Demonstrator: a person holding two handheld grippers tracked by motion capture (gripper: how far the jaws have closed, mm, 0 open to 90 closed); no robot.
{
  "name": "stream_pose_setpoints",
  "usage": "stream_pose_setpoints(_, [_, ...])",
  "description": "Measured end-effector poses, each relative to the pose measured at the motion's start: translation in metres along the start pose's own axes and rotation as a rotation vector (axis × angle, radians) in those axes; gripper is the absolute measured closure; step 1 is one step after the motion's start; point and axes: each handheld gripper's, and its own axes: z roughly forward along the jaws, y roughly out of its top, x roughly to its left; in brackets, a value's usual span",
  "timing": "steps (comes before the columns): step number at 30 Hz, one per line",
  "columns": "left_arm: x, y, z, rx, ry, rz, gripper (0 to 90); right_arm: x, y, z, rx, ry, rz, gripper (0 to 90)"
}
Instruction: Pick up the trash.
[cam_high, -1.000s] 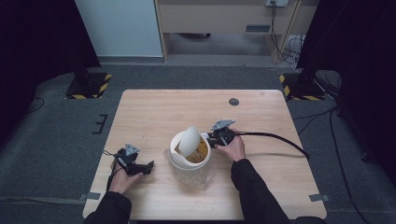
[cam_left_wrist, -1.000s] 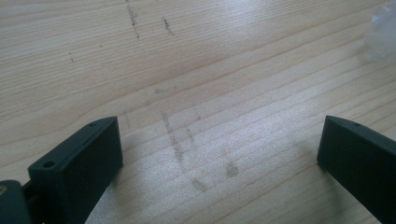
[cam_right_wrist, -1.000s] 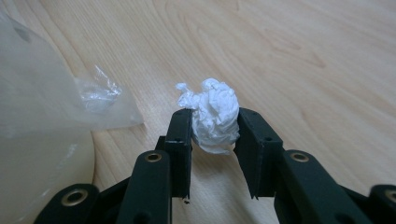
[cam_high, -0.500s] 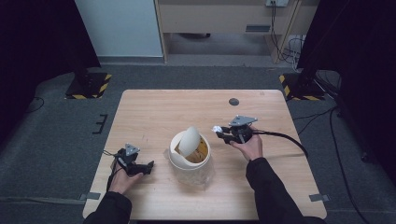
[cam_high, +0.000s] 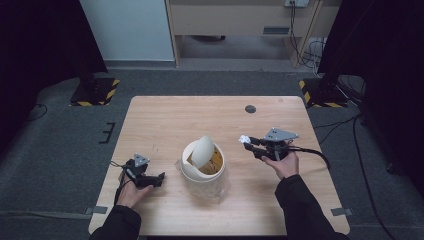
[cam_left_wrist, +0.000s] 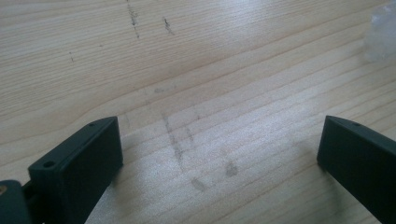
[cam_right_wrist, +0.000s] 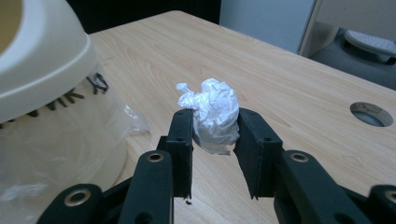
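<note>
The right gripper (cam_right_wrist: 212, 128) is closed on a crumpled white paper ball (cam_right_wrist: 212, 116), held above the table (cam_high: 165, 120) toward its right edge, beside the small bin (cam_high: 202, 167) with the swing lid (cam_high: 201, 151). The left gripper (cam_left_wrist: 219, 154) rests wide open and empty near the front left corner. I think the throwing-away step is now in hand; next the ball must go over the lid opening.

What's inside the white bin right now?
From the high view, the white bin has its swing lid tipped up, showing a yellowish interior beside it. The lid covers the rest, so contents cannot be told. The crumpled paper is outside, in the right gripper.
</note>
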Motion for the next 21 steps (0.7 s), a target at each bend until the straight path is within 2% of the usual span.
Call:
stream_pose_setpoints(11, [-0.001, 0.0, 0.0, 0.0, 0.002, -0.002, 0.0, 0.001, 0.007, -0.023, -0.082, 0.012, 0.03, 67.4])
stream_pose_setpoints(21, [-0.001, 0.0, -0.001, 0.0, 0.002, -0.002, 0.0, 0.0, 0.033, -0.05, -0.193, 0.029, 0.025, 67.3])
